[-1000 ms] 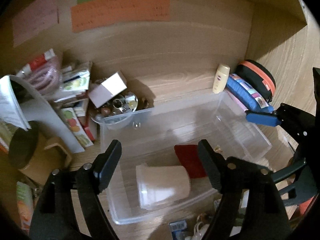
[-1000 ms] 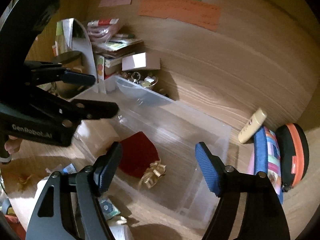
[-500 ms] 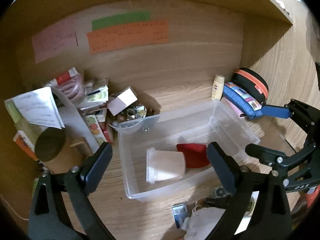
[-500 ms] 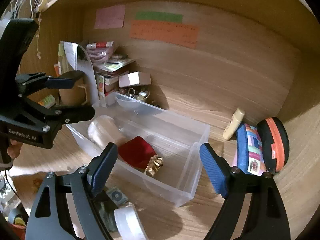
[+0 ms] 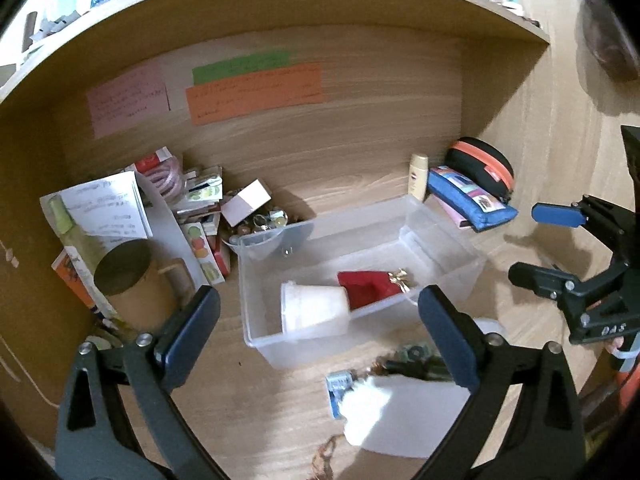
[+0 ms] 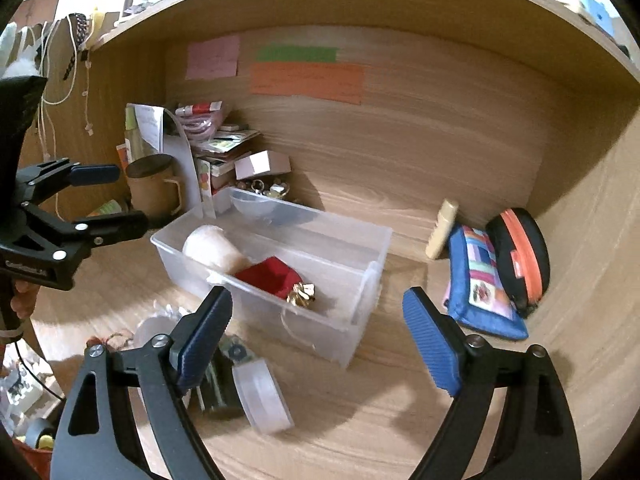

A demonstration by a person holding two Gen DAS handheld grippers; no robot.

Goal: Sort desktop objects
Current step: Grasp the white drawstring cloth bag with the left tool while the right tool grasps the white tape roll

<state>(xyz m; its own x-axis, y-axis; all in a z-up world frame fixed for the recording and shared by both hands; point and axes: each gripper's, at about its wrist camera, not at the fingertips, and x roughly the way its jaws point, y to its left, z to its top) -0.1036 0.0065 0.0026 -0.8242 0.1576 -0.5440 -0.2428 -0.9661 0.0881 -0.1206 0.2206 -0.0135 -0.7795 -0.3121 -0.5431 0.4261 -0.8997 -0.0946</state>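
1 clear bin with 1 white cup, 1 red pouch; both grippers empty, jaws opening wide.

Pink, green and orange notes were stuck on the wooden back wall, under a cluttered shelf.

The right tool hangs over the wooden table, jaws opening, nothing between them. Ahead, a clear rectangular plastic bin contains a white plastic cup lying on its side and a red cloth pouch. The left tool is at left.
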